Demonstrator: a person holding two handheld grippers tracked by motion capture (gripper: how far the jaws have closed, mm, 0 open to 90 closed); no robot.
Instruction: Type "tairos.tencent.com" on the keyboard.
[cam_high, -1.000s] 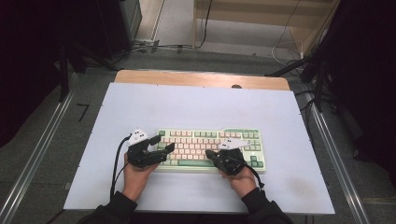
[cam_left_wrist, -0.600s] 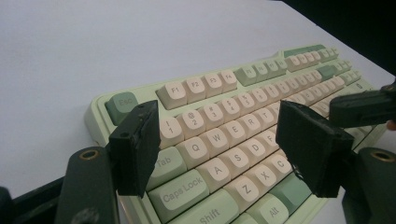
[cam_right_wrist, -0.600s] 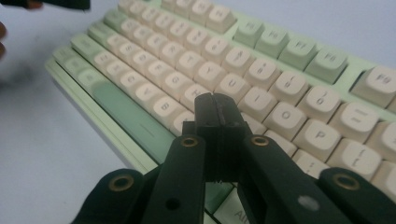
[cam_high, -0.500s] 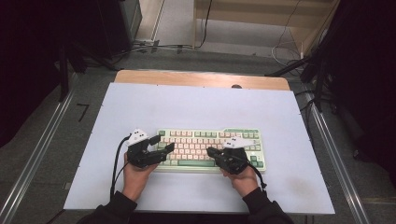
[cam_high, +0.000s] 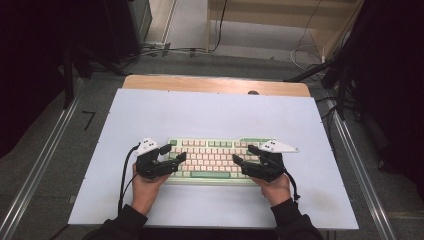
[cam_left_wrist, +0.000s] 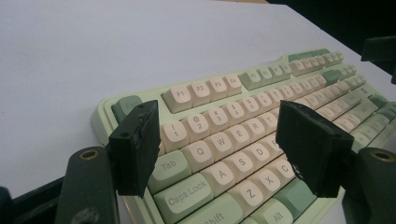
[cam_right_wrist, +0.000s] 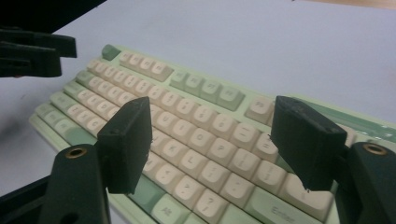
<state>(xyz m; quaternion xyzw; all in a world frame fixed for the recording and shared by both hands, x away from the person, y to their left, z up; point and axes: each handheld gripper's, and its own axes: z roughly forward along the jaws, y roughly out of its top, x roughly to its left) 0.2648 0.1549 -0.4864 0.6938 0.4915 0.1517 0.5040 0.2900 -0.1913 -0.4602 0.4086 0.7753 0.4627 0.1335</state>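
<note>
A pale green keyboard (cam_high: 215, 159) with cream keys lies on the near half of a white mat (cam_high: 215, 115). My left gripper (cam_high: 175, 152) stands open over the keyboard's left end, and its jaws frame the Q, W, A and S keys (cam_left_wrist: 224, 154). My right gripper (cam_high: 244, 154) is open over the right half. Between its jaws lie the letter keys near the Enter key (cam_right_wrist: 215, 140). Nothing is held in either one. Each gripper's far tip appears in the other's view, the right one (cam_left_wrist: 380, 49) and the left one (cam_right_wrist: 32, 51).
The mat covers a wooden table (cam_high: 200, 84) whose far edge shows bare. Metal rails (cam_high: 40, 170) (cam_high: 360, 165) run along both sides. Cables (cam_high: 310, 50) lie on the floor beyond, and dark equipment stands at the left and right.
My right gripper has shifted slightly to the right over the keyboard, its grey plate now pointing farther right. The left gripper and the keyboard have stayed in place.
</note>
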